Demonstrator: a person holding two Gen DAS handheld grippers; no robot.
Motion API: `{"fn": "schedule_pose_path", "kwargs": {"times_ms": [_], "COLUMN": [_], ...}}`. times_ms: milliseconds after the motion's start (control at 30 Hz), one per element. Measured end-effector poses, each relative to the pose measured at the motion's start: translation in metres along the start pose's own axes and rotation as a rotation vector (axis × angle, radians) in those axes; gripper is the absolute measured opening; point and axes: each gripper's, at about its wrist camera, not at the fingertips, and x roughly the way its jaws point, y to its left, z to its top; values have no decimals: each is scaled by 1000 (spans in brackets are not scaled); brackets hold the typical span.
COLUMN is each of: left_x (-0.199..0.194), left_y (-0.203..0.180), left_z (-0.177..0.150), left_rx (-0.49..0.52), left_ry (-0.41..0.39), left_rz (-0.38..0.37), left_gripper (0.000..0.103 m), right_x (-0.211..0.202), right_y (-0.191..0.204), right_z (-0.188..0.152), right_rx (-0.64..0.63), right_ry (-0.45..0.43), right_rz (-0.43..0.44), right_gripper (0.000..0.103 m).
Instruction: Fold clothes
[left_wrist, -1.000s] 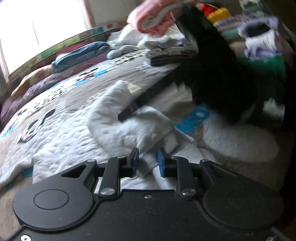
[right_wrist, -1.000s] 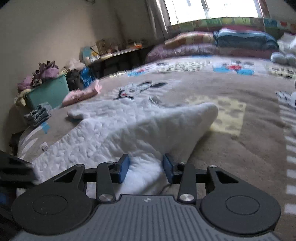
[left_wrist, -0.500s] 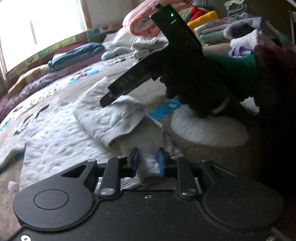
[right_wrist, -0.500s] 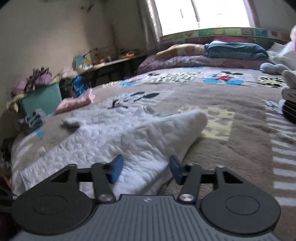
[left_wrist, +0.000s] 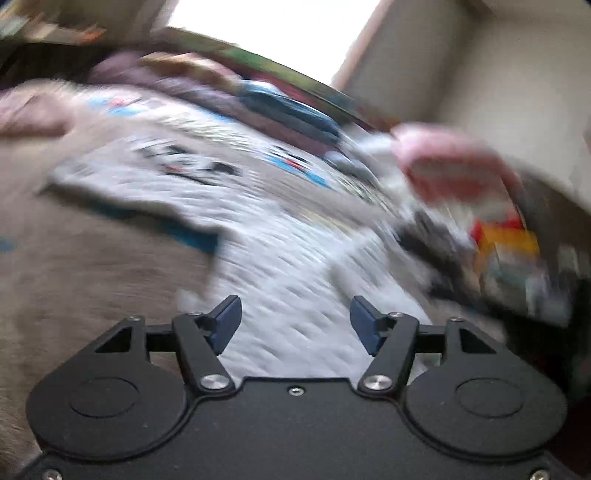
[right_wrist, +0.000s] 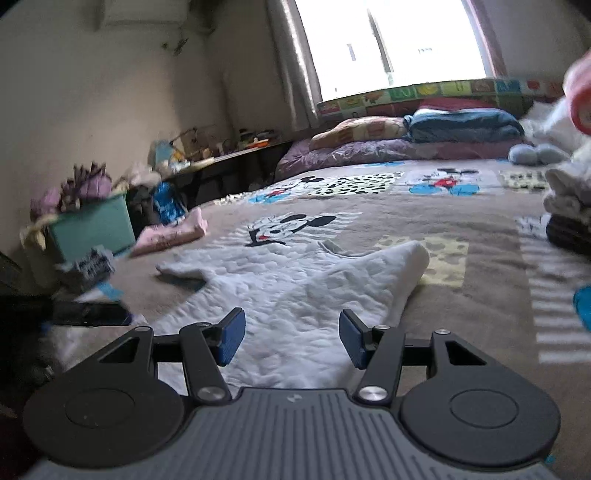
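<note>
Left wrist view, heavily smeared: left gripper (left_wrist: 295, 319) jaws spread wide, nothing between them, with the white quilted garment (left_wrist: 280, 258) lying on the bed cover (left_wrist: 92, 266) directly ahead, running away up-left. Right wrist view, sharp: right gripper (right_wrist: 291, 338) likewise agape and empty over the garment's near edge; its long axis runs forward, one sleeve (right_wrist: 402, 266) tapering ahead-right, the other toward the left. A green bin (right_wrist: 92, 230) at the bedside holds piled clothes, well apart.
</note>
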Motion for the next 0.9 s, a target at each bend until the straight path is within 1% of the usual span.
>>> {"fn": "schedule_pose_path", "kwargs": {"times_ms": [33,67,133,200,300,367,433,533,567,633,733,900], "left_x": [1,1,5,10,17,18,21,26,26,25,24,27], "left_y": [15,26,44,62,75,84,90,92,91,89,88,100], "left_z": [8,15,27,40,55,59,60,62,63,65,66,70], "left_rx": [-64,-104,-143,-179,-195,-230,-263,-280,-278,-269,-238,-262], "left_ry": [-10,-18,-28,-39,-69,-85,-92,-77,-74,-71,-62,-57], "left_rz": [7,16,33,34,9,-17,-43,-67,-73,-97,-125,-111], "left_gripper": [65,65,65,65,65,65,65,65,65,65,65,65], "right_x": [-1,0,8,20,45,65,87,109,116,125,128,132], "right_y": [1,2,0,-7,-21,-29,-37,-50,-56,-65,-72,-71], "right_z": [0,1,9,20,41,53,59,56,52,42,31,24], "right_rx": [6,-1,-36,-60,-111,-144,-174,-171,-159,-127,-86,-94], "right_ry": [-5,-7,-3,6,28,66,96,119,138,171,167,167], "right_rz": [-4,-10,-33,-55,-74,-70,-91,-93,-102,-90,-81,-88], "right_gripper": [57,56,56,56,56,56,56,57,57,58,58,59]}}
